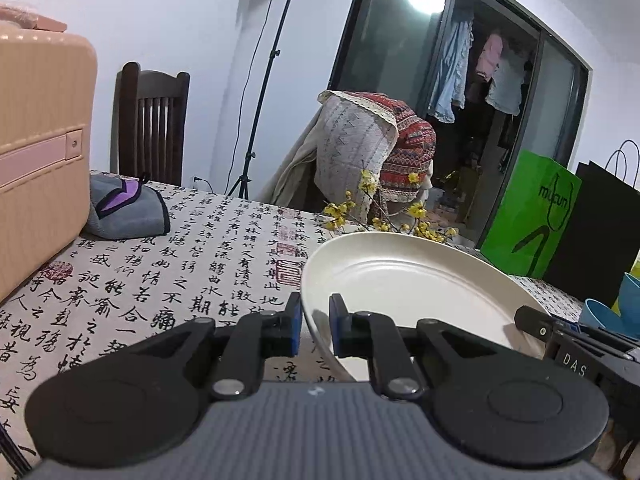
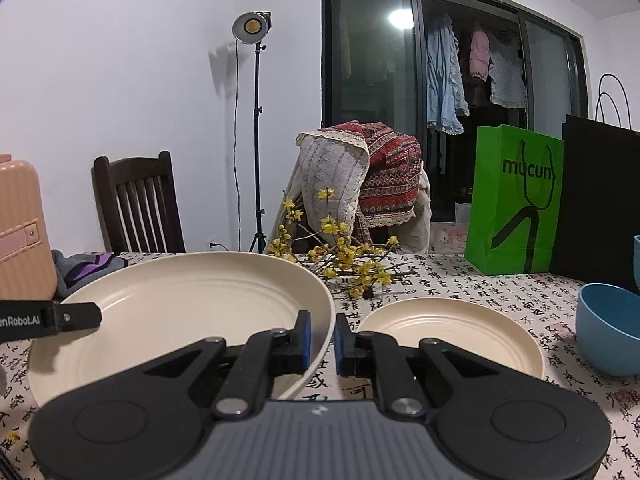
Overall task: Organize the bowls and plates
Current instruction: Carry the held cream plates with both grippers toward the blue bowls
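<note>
I have my left tongs (image 1: 315,330) clamped on the near-left rim of the big plate (image 1: 412,280), and my right tongs (image 2: 322,344) pinched shut on its opposite rim, so the wide plate stays balanced between two grips instead of tipping from one. It hangs a little above the tablecloth (image 1: 160,276), tilted slightly. The plate is cream, matte, with faint rings pressed into its shallow well. Just to its right a smaller plate (image 2: 452,332) lies flat, probably the place to stack, with a blue bowl (image 2: 612,332) beyond it.
</note>
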`<state>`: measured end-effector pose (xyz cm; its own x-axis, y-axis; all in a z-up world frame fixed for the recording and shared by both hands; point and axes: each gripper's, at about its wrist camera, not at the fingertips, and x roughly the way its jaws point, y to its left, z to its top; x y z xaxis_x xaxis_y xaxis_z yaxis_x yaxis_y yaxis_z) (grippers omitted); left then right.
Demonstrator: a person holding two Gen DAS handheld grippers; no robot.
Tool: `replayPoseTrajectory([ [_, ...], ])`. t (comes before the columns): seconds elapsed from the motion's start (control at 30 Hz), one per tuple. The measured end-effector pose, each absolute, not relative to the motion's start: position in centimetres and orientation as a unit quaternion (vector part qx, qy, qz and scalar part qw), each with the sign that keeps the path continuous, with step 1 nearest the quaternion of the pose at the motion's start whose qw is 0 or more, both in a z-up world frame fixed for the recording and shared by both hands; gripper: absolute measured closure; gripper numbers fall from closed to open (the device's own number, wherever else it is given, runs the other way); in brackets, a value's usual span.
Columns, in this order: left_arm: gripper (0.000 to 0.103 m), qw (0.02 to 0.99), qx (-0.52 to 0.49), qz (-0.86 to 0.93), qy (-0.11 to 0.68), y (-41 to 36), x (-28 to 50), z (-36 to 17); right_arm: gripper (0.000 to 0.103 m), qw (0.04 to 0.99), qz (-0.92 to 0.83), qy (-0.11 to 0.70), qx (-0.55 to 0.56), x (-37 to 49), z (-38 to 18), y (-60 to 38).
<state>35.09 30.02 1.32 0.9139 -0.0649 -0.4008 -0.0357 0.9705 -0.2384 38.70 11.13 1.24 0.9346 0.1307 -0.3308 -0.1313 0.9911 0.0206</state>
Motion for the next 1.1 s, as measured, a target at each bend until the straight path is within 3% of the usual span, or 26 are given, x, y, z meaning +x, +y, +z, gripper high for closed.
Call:
replayPoseTrajectory([
  [1.1,0.088,0.976,-0.089,-0.041,0.195,26.5,32.9,1.7,0.091,0.984,0.053,0.169,0.004,35.7,1.5,7.2],
])
